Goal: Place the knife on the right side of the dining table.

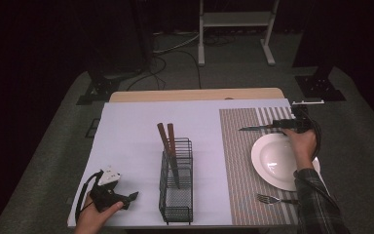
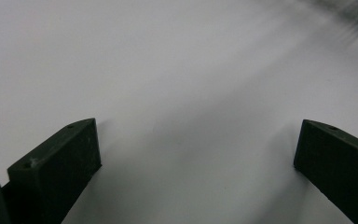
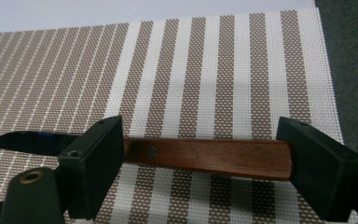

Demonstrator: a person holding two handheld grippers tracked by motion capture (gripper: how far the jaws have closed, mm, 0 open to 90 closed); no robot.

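right gripper (image 3: pixel 200 158) jaws standing wide, knife (image 3: pixel 205 156) lying lengthwise between them on placemat (image 3: pixel 191 70), pads apparently not pressing. risk: withdrawing crooked, jaw catching handle end, dragging blade toward plate (image 1: pixel 272 161). left gripper (image 2: pixel 196 149) jaws wide, empty, resting over bench.

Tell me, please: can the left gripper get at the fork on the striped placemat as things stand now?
Probably not directly. The left gripper rests open at the table's near left corner, and the black wire rack stands between it and the fork. It would have to go over or around the rack.
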